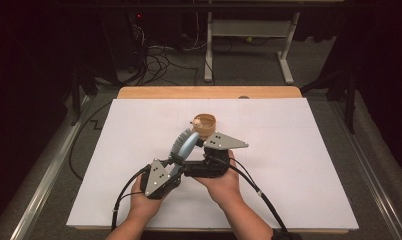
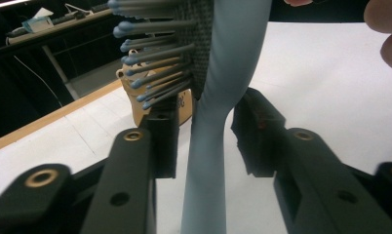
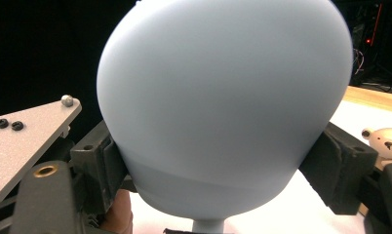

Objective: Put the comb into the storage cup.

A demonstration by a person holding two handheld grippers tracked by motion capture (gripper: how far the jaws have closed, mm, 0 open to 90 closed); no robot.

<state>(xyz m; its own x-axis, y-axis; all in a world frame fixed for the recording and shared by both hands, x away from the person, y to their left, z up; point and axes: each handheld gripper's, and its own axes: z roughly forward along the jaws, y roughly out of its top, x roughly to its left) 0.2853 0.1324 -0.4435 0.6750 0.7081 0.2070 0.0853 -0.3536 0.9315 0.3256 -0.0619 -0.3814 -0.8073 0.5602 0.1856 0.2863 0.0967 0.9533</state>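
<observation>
A pale blue hairbrush with grey bristles hangs over the white table between both grippers. My right gripper is shut on the brush head; in the right gripper view its pads press the sides of the rounded back. My left gripper sits lower, with the thin handle running up between its jaws. Gaps show on both sides of the handle, so that gripper stands open around it. A wooden cup with a small bear figure stands just beyond the brush.
A white sheet covers the table, with a wooden strip along its far edge. Beyond it are floor cables and a white desk frame. A hand's fingertips show at the upper right of the left gripper view.
</observation>
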